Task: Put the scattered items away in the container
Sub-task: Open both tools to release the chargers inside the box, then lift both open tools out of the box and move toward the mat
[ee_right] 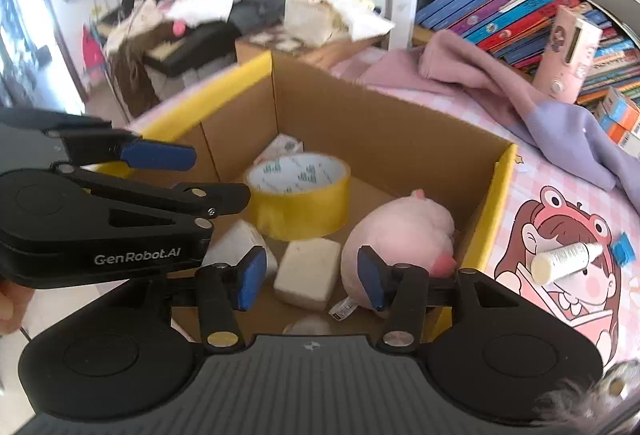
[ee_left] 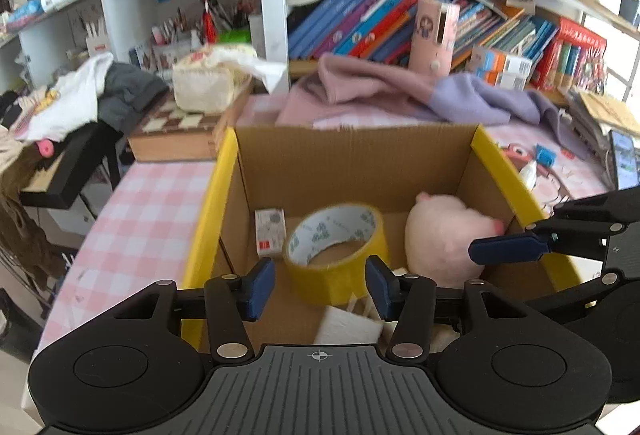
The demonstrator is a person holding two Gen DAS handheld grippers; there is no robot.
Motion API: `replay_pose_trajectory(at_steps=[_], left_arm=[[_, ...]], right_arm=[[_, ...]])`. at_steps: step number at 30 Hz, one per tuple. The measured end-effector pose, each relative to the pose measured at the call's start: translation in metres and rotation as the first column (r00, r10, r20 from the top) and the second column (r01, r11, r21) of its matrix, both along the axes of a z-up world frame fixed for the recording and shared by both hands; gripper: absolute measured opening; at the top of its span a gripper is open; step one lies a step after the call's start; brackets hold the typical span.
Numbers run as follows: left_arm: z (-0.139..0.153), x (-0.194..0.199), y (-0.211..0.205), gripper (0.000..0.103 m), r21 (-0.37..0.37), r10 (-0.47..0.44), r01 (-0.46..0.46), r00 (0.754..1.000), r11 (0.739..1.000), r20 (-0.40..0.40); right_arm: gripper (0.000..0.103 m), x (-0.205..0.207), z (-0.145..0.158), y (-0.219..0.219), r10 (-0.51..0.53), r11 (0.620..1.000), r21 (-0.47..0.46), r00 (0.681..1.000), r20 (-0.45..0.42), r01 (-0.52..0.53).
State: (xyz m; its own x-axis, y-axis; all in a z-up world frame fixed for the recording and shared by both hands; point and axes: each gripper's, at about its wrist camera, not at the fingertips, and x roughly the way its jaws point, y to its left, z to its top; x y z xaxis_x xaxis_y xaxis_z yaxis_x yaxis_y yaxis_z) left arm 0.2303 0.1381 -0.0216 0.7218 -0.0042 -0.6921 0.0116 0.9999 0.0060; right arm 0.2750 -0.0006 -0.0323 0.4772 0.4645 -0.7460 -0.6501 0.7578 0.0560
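Bookshelves [ee_left: 400, 15] full of bright books stand behind a table with a pink checked cloth [ee_left: 144, 211]. From the left wrist view, a cardboard box [ee_left: 352, 163] with yellow flaps sits on that cloth. The left gripper [ee_left: 320, 287] points down into the box from above its near edge. Its two blue pads are apart and hold nothing. A roll of yellow tape [ee_left: 336, 255] is just past the pads, tilted inside the box, and looks blurry. I cannot tell if it touches the box floor. A pink plush toy [ee_left: 444, 239] lies in the box to the right of the tape. A small white packet [ee_left: 271, 231] stands in the left back corner. The right gripper [ee_left: 508, 247] reaches in from the right side, over the box edge.

Books [ee_right: 512, 11] and a pink cloth [ee_right: 460, 71] fill the back of the right wrist view too. The right gripper [ee_right: 310, 281] also points down into the box [ee_right: 384, 131]. Its pads are apart with nothing squeezed between them. Below the gap lies a white block [ee_right: 308, 273], and the plush toy [ee_right: 400, 235] is beside the right pad. The tape [ee_right: 298, 195] sits on the box floor further back. The left gripper [ee_right: 156, 157] comes in from the left above the box. A white tube [ee_right: 566, 259] lies outside the box on a cartoon picture [ee_right: 560, 263] on the table.
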Motion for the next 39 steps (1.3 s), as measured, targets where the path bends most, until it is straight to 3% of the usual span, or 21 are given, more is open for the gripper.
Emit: replay_pose_trajectory(at_steps=[7,9,21,39], left_arm=[[0.02,-0.028,-0.008,0.053,-0.014,0.014,-0.013,0.997,1.0,0.076],[0.025,-0.039,-0.012,0.063,-0.016,0.022,-0.021,0.994,1.0,0.104],[0.046,-0.103,-0.029,0.072,-0.032,0.059,-0.054,0.976,0.998,0.208],[0.027,-0.181,-0.047,0.073,-0.065,0.083,-0.073,0.983,0.995,0.167]], right_arm=[[0.055,-0.021,0.018,-0.019,-0.047,0.998,0.046,0.997,0.059,0.044],[0.056,-0.029,0.021,-0.023,-0.058,0.997,0.052,0.995,0.08,0.054],[0.06,-0.087,0.04,-0.058,-0.152,0.986,0.1,0.964,0.218,0.133],[0.064,-0.167,0.032,-0.112,-0.308,0.951,0.112,0.923,0.23,0.289]])
